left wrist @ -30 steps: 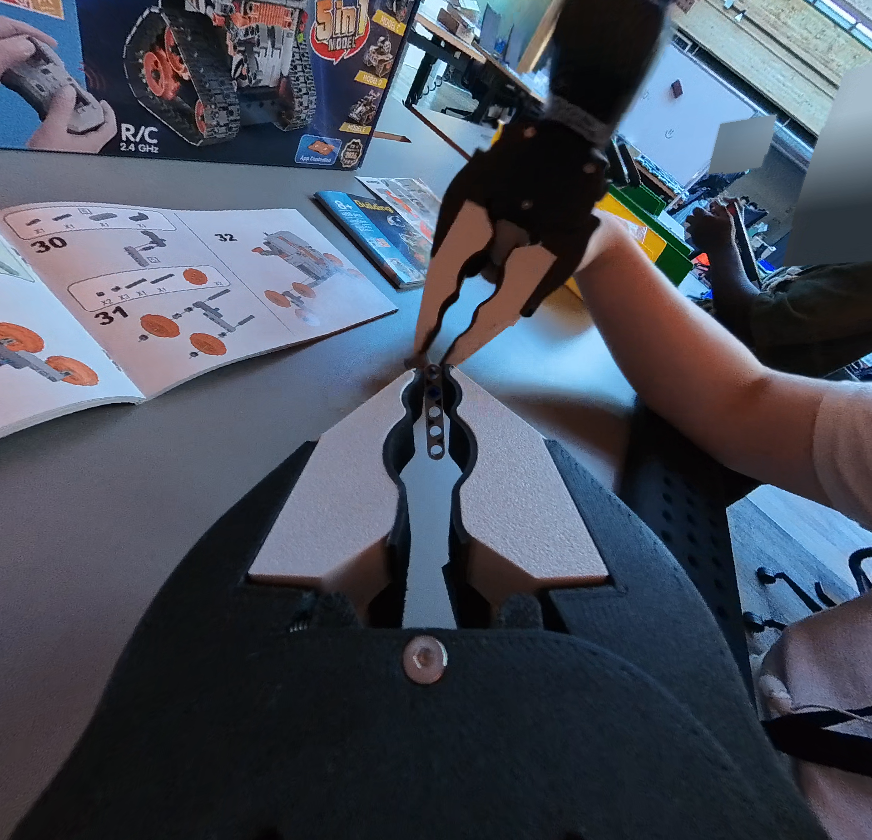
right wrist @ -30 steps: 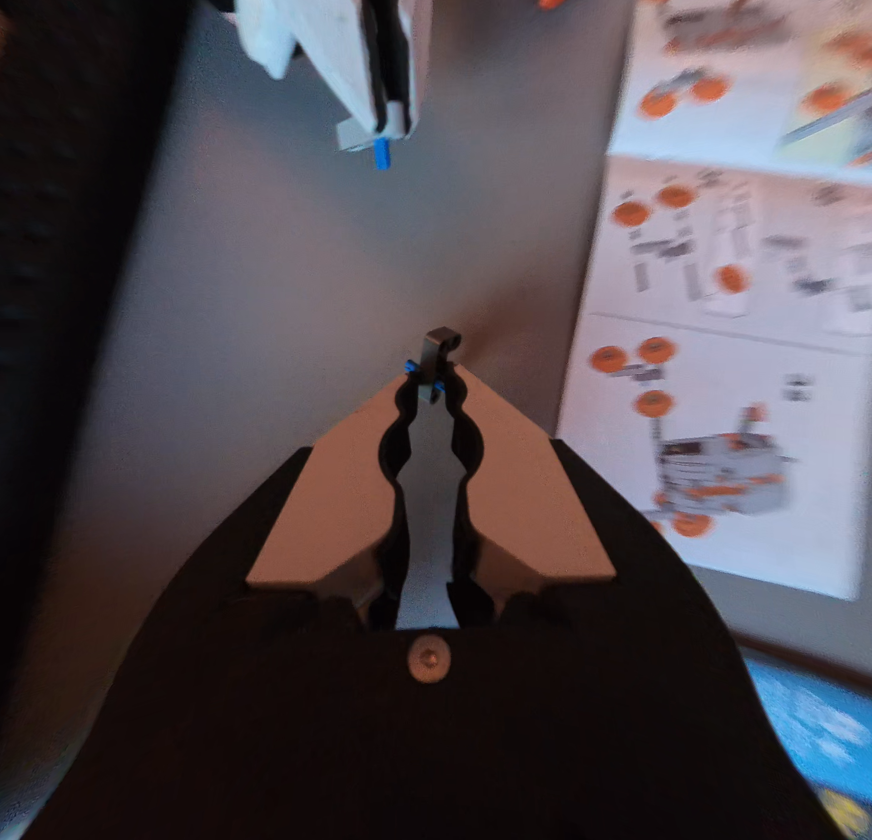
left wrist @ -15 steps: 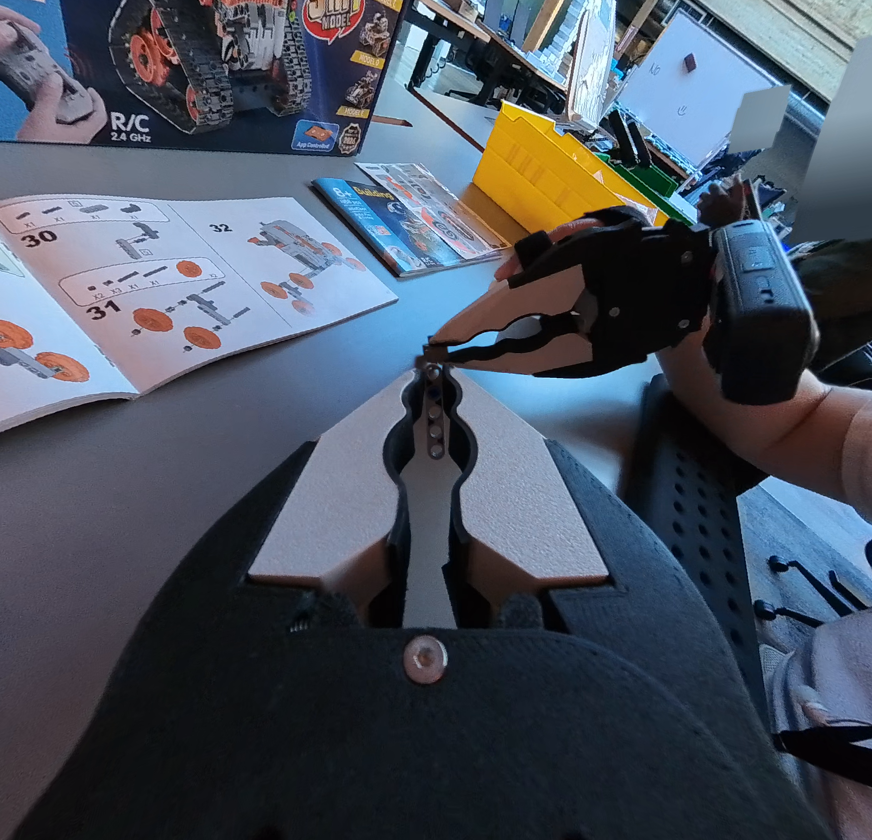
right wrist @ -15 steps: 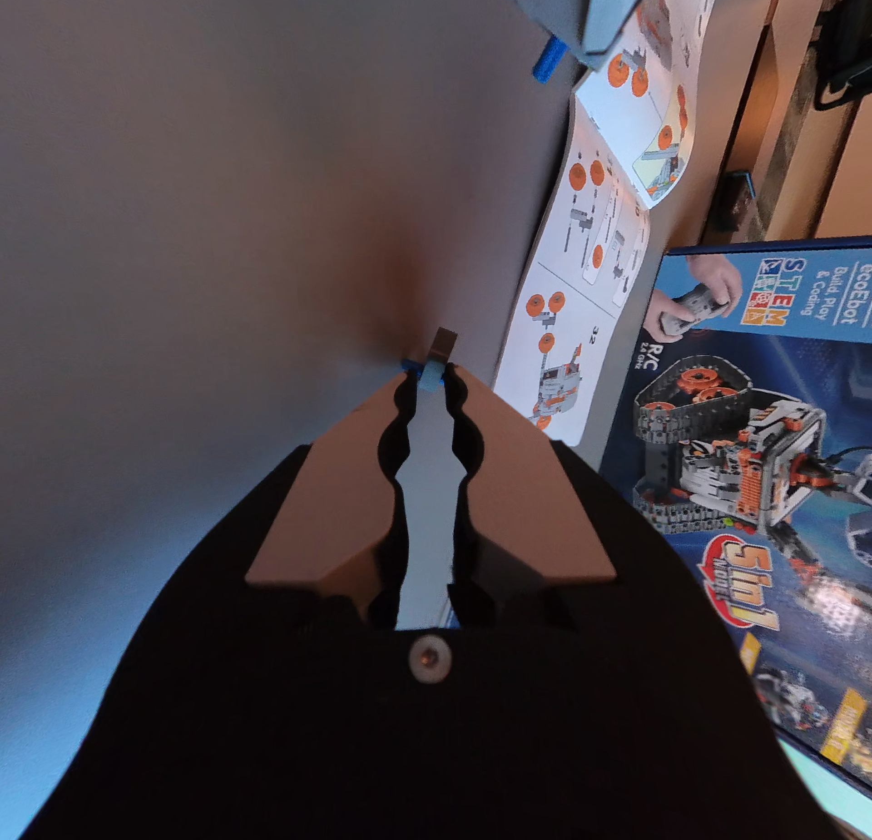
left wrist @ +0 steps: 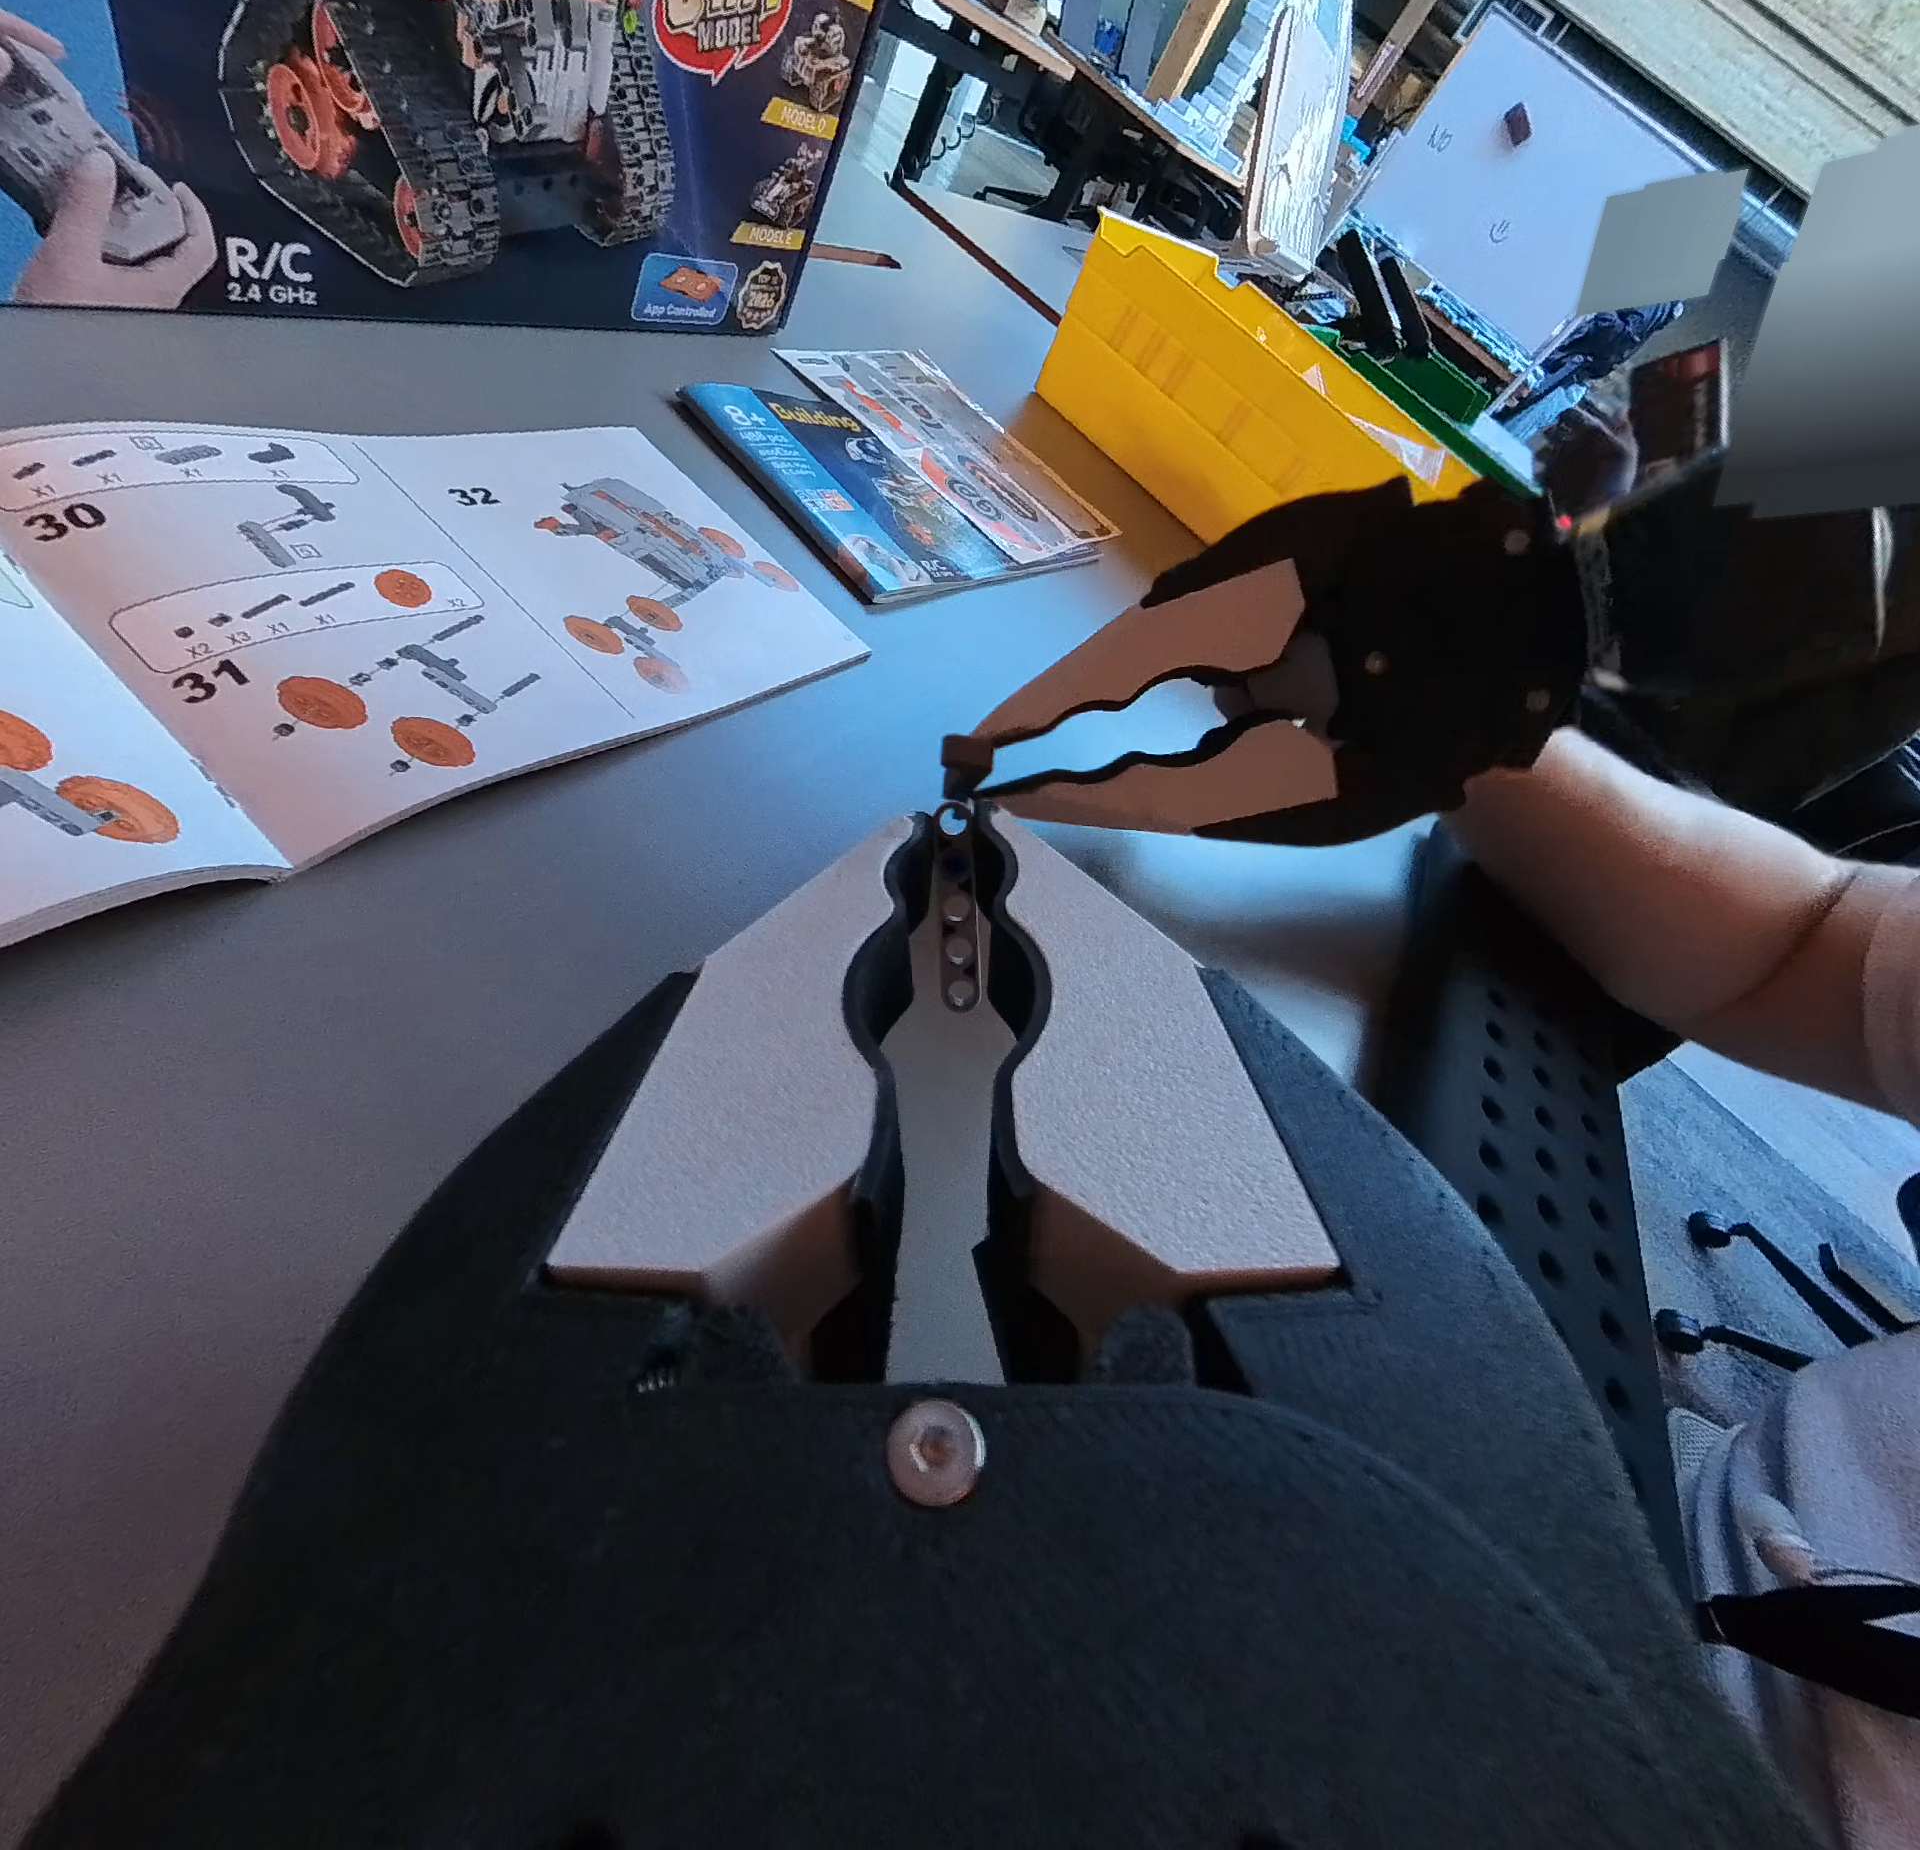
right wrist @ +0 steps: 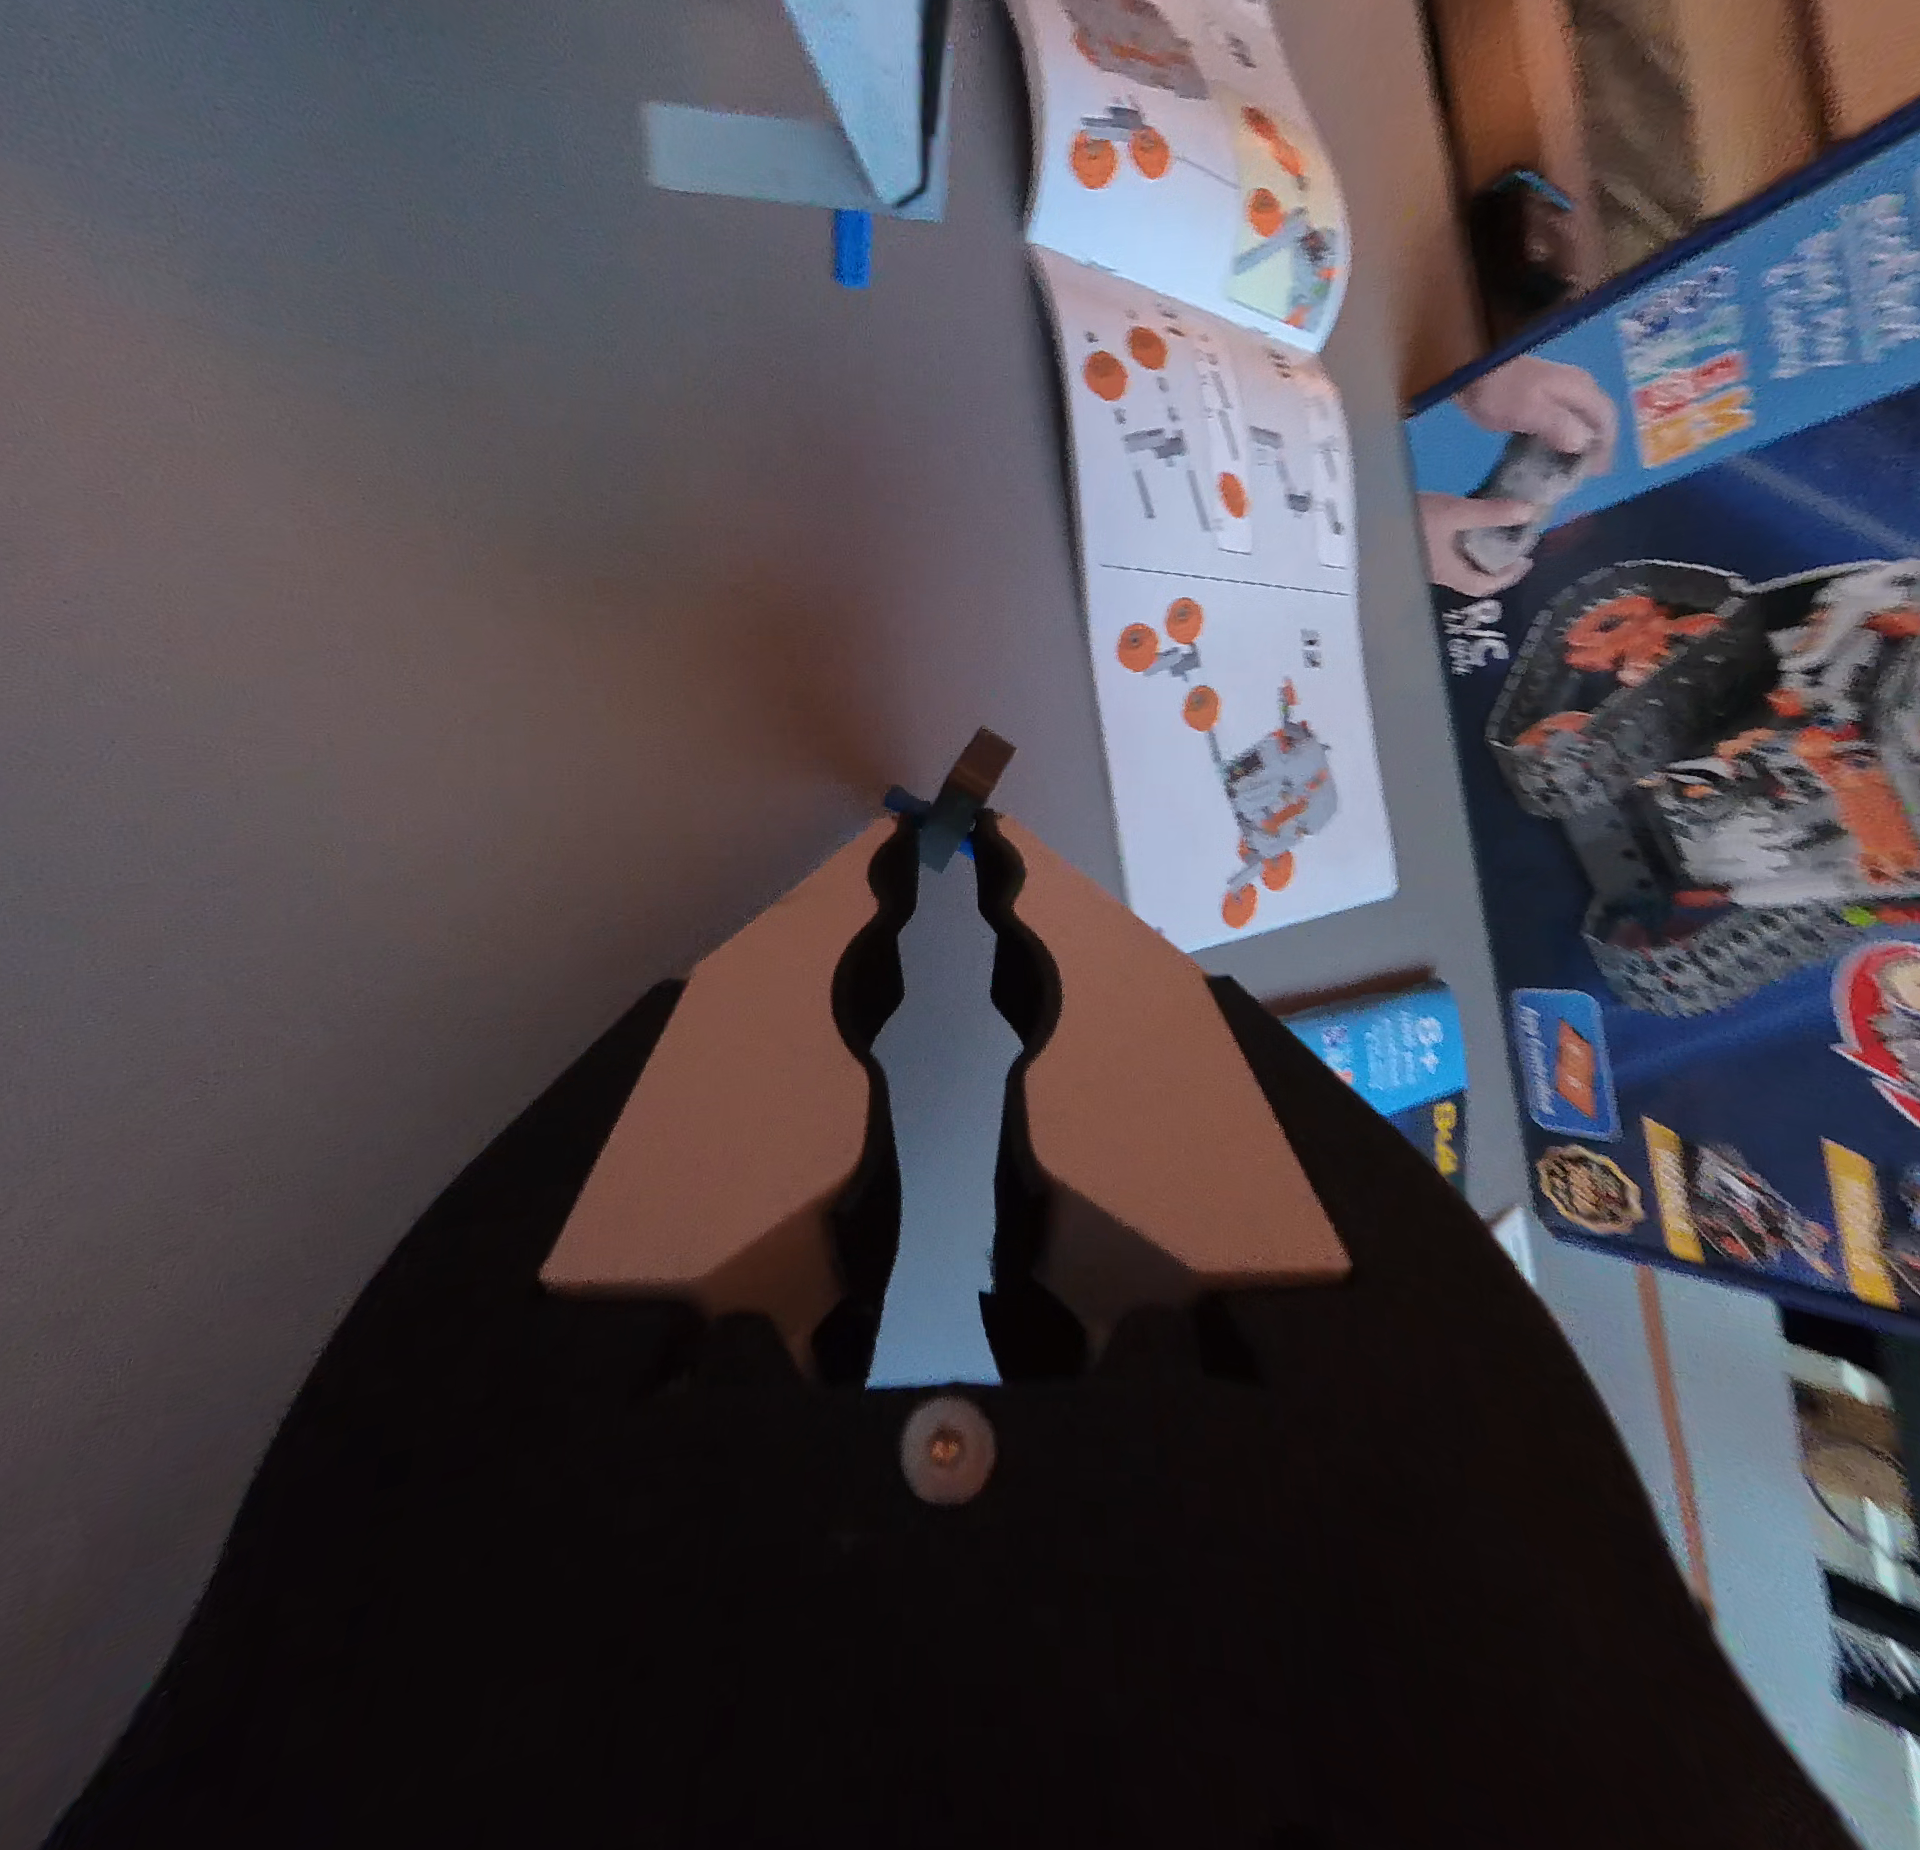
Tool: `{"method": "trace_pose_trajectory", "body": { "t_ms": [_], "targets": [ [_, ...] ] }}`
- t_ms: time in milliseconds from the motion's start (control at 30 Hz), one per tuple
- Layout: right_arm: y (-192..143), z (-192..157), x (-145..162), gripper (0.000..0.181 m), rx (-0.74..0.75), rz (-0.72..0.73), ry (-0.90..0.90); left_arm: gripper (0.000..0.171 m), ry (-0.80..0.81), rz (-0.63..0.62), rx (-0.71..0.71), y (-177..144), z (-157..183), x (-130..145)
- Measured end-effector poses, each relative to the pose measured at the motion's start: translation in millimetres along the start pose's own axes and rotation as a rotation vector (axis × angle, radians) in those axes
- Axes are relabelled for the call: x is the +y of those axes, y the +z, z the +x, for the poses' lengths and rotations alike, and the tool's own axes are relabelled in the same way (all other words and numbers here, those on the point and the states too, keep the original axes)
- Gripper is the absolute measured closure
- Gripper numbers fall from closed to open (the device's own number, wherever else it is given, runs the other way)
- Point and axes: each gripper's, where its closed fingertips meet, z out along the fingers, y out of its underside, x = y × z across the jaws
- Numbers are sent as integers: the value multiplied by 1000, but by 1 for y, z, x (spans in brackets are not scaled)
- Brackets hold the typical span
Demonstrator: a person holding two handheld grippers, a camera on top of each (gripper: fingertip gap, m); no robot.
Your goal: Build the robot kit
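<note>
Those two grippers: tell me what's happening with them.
A person holds both over a grey table. The left gripper is shut on a grey holed beam. The right gripper is shut on a small dark connector piece with a blue pin, its tip close to the beam's end. An open instruction booklet lies beside them.

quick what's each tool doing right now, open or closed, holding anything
Left tool: closed on a grey beam with holes.
Right tool: closed on a small grey connector piece with blue pins.

The left gripper (left wrist: pixel 953 826) is pointing forward, jaws nearly closed and clamping. The right gripper (left wrist: pixel 961 774) is reaching in sideways, its tips pinching just beside the left's.
</note>
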Motion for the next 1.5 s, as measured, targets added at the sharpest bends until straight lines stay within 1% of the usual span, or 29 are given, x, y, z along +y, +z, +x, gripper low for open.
{"method": "trace_pose_trajectory", "body": {
  "t_ms": [100, 167, 300, 367, 400, 633, 933, 1000, 1067, 1133, 1167, 1200, 1267, 1300, 1367, 1433, 1467, 1500],
  "targets": [
    [9, 4, 4, 171, 125, -59, 12, 166, 3, -6, 3, 1, 1, 1],
    [10, 5, 4, 171, 179, -78, 17, 166, 8, -11, 5, 1, 2, 2],
    [7, -3, 1, 170, 210, -89, 4, 166, 4, -20, -9, 2, -1, 4],
    [6, -8, 1, 164, 219, -99, -14, 166, -2, -21, -7, 2, 0, 4],
    [5, -10, 0, 166, 226, -99, -32, 166, 0, -21, -5, 2, 0, 4],
    [-4, -22, -2, 165, 193, -83, 23, 166, 8, -24, -4, 2, 2, 5],
    [-12, -40, -8, 161, 48, 4, 205, 166, 4, -22, -6, 2, 1, 4],
    [-15, -46, -13, 161, -17, 44, 239, 166, 4, -24, -4, 2, 2, 5],
    [-20, -48, -18, 159, -116, 96, 331, 166, 4, -24, -3, 2, 2, 5],
    [-29, -41, -24, 158, -257, 184, 462, 166, 0, -20, 0, 1, 2, 4],
    [-35, -38, -28, 157, -356, 240, 486, 167, -2, -19, 2, 1, 2, 4],
    [-41, -34, -29, 157, -434, 293, 479, 167, -6, -21, 4, 1, 2, 4],
    [-49, -29, -27, 152, -583, 385, 391, 166, -7, -23, 10, 2, 3, 4],
    [-49, -29, -22, 150, -655, 398, 355, 166, -4, -25, 10, 3, 4, 5],
    [-41, -25, -13, 146, -770, 378, 313, 166, 4, -30, 10, 3, 4, 6],
    [-29, -16, -12, 146, -829, 373, 287, 166, 8, -33, 8, 3, 4, 6],
    [-29, -18, -13, 148, -908, 373, 273, 166, 8, -32, 6, 3, 3, 6],
    [-26, -20, -12, 148, -979, 343, 279, 166, 6, -31, 4, 3, 3, 6]
  ]
}}
